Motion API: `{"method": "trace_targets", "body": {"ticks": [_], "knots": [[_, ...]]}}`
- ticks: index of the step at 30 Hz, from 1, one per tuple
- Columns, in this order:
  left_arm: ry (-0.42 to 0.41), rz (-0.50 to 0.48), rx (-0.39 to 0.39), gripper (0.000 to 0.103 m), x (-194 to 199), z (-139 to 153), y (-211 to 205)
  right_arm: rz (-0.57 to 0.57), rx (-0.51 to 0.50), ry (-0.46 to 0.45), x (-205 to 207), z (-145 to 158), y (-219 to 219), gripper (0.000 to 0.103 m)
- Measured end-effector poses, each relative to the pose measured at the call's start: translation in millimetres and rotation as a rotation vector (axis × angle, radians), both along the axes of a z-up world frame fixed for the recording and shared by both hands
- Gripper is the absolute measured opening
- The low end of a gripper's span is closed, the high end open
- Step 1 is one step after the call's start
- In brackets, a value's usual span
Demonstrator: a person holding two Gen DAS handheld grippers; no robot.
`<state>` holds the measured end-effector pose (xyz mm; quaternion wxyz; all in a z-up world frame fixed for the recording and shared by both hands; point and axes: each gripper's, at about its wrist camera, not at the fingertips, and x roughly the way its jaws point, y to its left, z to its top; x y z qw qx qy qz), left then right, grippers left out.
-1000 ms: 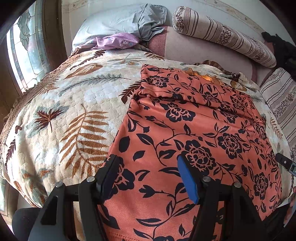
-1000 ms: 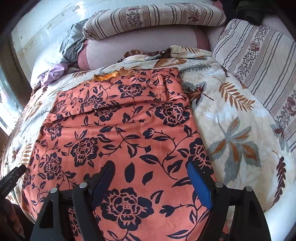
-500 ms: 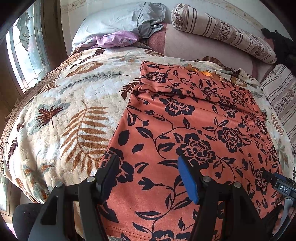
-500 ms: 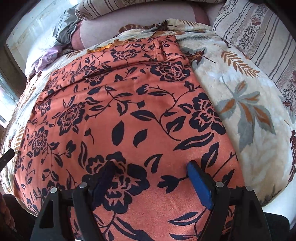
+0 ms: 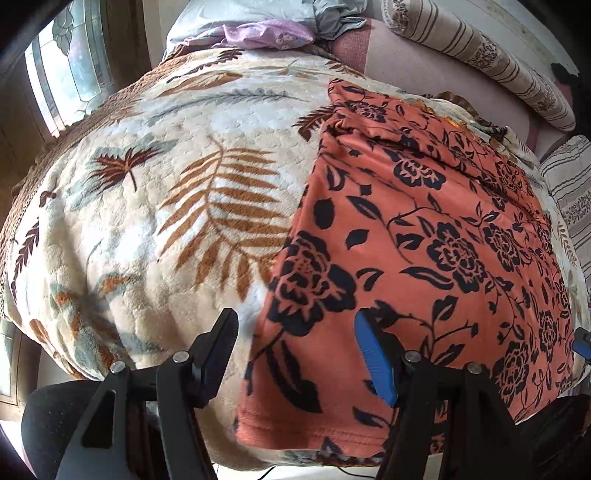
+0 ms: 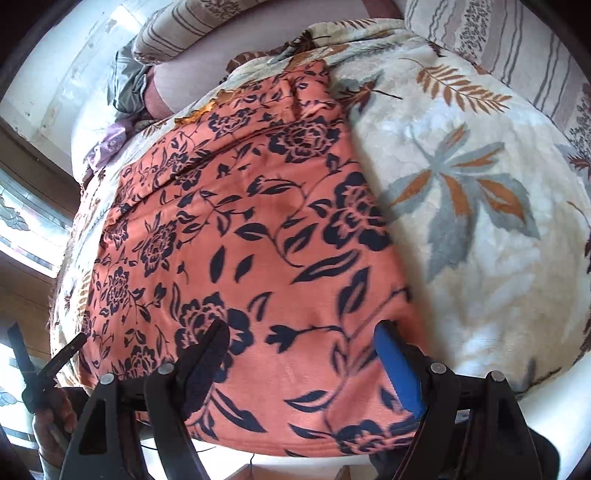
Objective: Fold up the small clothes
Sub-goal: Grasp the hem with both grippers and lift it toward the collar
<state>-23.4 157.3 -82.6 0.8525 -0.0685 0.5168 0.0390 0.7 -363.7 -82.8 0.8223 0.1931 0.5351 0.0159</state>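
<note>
An orange garment with black flowers (image 5: 424,236) lies spread flat on a leaf-patterned blanket (image 5: 147,206). Its hemmed near edge hangs at the front of the bed. My left gripper (image 5: 295,339) hovers open over the garment's near left corner, one finger above the blanket and the blue-padded finger above the cloth. In the right wrist view the same garment (image 6: 240,240) fills the middle. My right gripper (image 6: 303,347) stands open over its near right corner, nothing pinched between the fingers. The left gripper (image 6: 48,365) and a hand show at the lower left of that view.
Striped pillows (image 5: 480,55) and a pink bolster (image 5: 424,66) line the head of the bed. A purple cloth (image 5: 266,31) and a grey one (image 5: 332,14) lie at the far left. A window (image 5: 62,74) is on the left. The blanket (image 6: 480,221) is bare to the right.
Both grippers moved toward the bed's front edge and lower. The left slid to the garment's left corner, the right to its right corner. Jaw widths look unchanged.
</note>
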Motion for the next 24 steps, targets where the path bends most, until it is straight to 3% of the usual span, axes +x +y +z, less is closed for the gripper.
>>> {"method": "trace_targets", "body": {"ticks": [2,5,7,9,10,12,15,20,24], "knots": [[0.037,-0.003,-0.002,0.066,-5,-7,7,-0.019,0.024,0.014,-8,-4,-21,0.083],[0.05,-0.027,-0.007,0.067,-13,-8,7,-0.035,0.151,0.087,-17,-23,-42,0.083],[0.075,-0.046,-0.005,0.068,-16,-8,4,-0.017,0.189,0.081,-21,-25,-44,0.082],[0.089,-0.046,-0.028,0.068,-19,-8,4,-0.004,0.241,0.089,-24,-27,-43,0.07],[0.105,-0.043,-0.045,0.068,-21,-8,5,0.003,0.259,0.099,-25,-29,-43,0.058],[0.111,-0.028,-0.075,0.068,-25,-9,7,0.001,0.263,0.11,-29,-31,-43,0.049],[0.107,-0.026,-0.061,0.068,-28,-12,7,-0.02,0.295,0.113,-32,-34,-49,0.041],[0.09,-0.023,-0.034,0.067,-29,-13,3,0.004,0.189,0.139,-26,-34,-39,0.041],[0.085,-0.048,-0.009,0.052,-32,-11,-2,0.063,0.015,0.14,-24,-31,-16,0.041]]}}
